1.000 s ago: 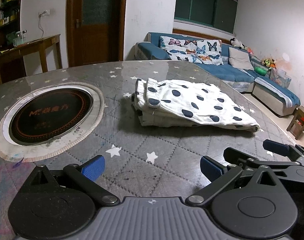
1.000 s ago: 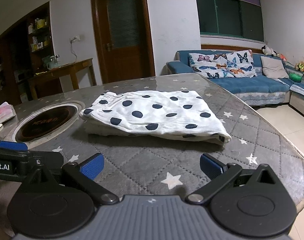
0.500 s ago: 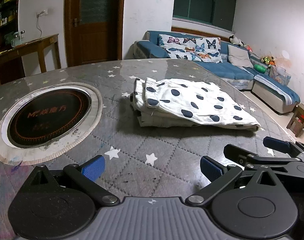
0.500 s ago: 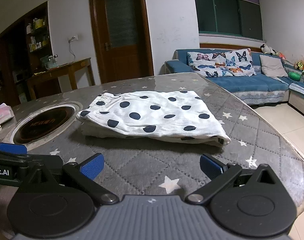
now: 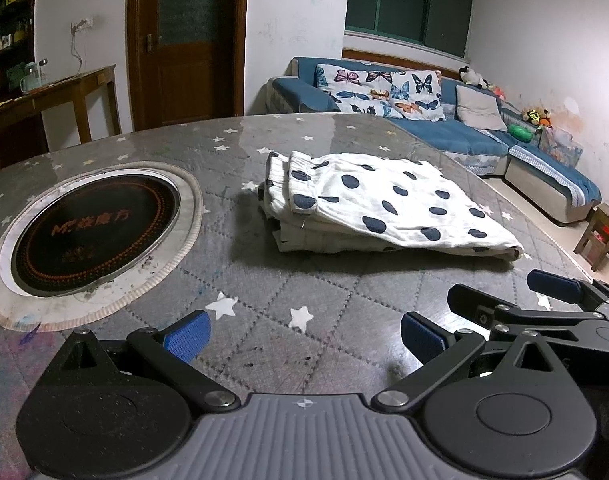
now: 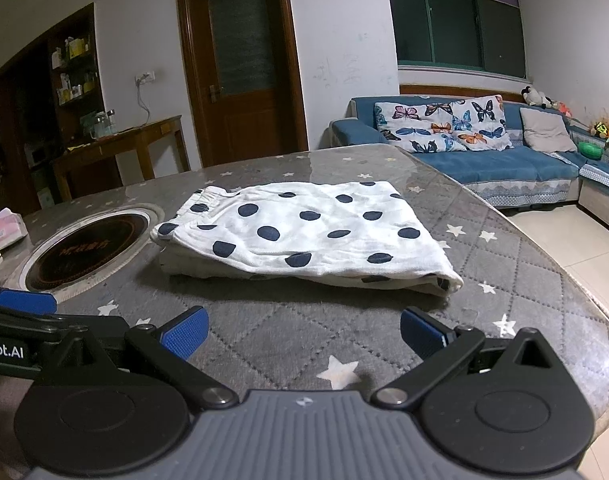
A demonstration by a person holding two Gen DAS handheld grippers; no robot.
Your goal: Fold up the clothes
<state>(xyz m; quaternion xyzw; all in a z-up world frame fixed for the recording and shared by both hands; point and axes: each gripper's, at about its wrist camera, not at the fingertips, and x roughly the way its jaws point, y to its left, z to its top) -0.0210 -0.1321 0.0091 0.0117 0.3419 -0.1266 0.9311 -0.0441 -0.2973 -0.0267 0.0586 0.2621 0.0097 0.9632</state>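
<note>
Folded polka-dot garment (image 6: 304, 232) mid-frame on worktop (image 6: 524, 280), near its right edge. Left claw (image 5: 304, 330) & right claw (image 6: 302, 330) wide, empty, bare worktop betw. them & cloth.

— What sort of place was it?
— A home's living room: a blue corner sofa (image 6: 500, 164) with butterfly-print cushions (image 6: 440, 124) stood under a dark window (image 6: 456, 32).
— Anything else domestic?
— A brown wooden door (image 6: 240, 68), a wooden side table (image 6: 120, 148), and a round built-in cooktop (image 5: 92, 236) in the grey star-patterned dining table (image 5: 324, 336).
</note>
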